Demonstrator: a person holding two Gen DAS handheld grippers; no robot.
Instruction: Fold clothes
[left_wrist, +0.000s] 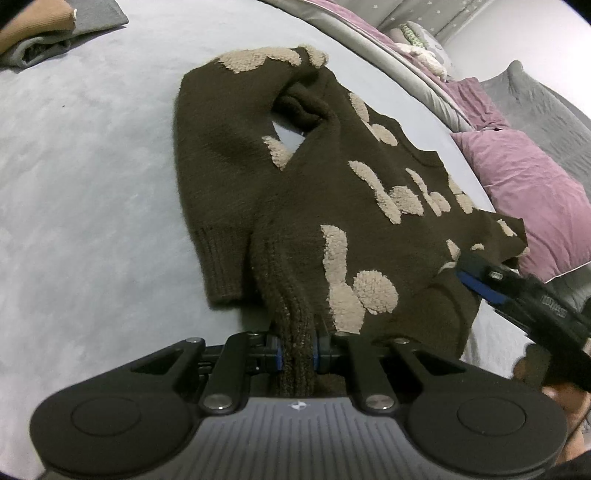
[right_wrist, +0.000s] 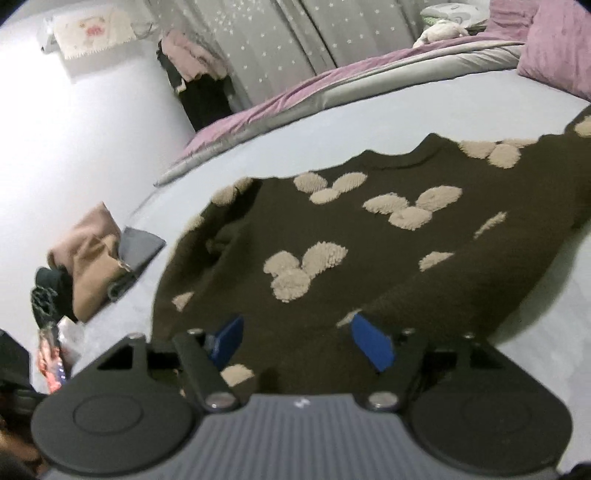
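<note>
Sweater (left_wrist: 295, 192) (dark brown, beige fluffy patches) lies mid-bed (left_wrist: 92, 166), wide bare sheet toward the folded clothes (left_wrist: 40, 29) at the far corner. Left gripper (left_wrist: 297, 354) pinches its ribbed hem; right gripper (right_wrist: 301, 341) hovers spread above it.

Item: dark brown knit sweater (left_wrist: 325, 192) with fluffy beige patches (right_wrist: 306, 269).
Pose: spread mostly flat, one sleeve (left_wrist: 218, 155) folded in over the body on the left.
Edges: ribbed cuff and ribbed hem at the near side, the hem bunched and lifted.
Location: on the pale grey bedspread, mid-bed.
</note>
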